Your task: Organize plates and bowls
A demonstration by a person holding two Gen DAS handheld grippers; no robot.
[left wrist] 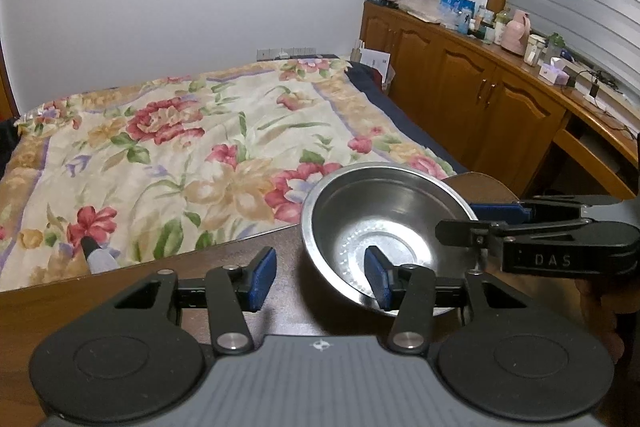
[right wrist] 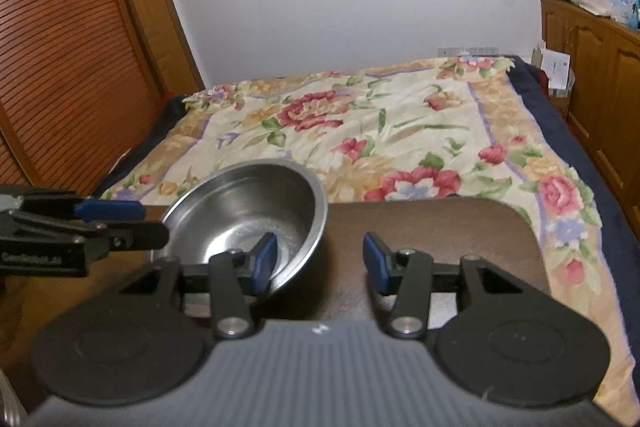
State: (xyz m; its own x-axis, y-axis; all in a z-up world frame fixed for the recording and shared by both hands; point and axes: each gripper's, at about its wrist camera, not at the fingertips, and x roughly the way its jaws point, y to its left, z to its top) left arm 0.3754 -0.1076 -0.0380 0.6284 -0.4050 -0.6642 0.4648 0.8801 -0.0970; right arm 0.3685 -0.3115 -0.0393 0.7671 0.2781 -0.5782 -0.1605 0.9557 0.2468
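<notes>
A steel bowl (left wrist: 384,227) (right wrist: 248,211) sits on the dark wooden table (left wrist: 100,303) (right wrist: 440,227) near its far edge. My left gripper (left wrist: 320,277) stands open across the bowl's left rim: its right finger (left wrist: 378,277) is over the inside, its left finger outside, and neither pad presses the metal. My right gripper (right wrist: 320,263) is open across the opposite rim, with its left finger (right wrist: 264,263) over the inside. Each gripper also shows from the side in the other's view: the right gripper (left wrist: 456,221) and the left gripper (right wrist: 156,223).
Past the table lies a bed with a flowered quilt (left wrist: 200,147) (right wrist: 380,131). Wooden cabinets (left wrist: 460,95) with clutter on top run along the right. A louvred wardrobe door (right wrist: 60,67) stands at the left. A grey pen-like thing (left wrist: 96,255) lies at the table's far edge.
</notes>
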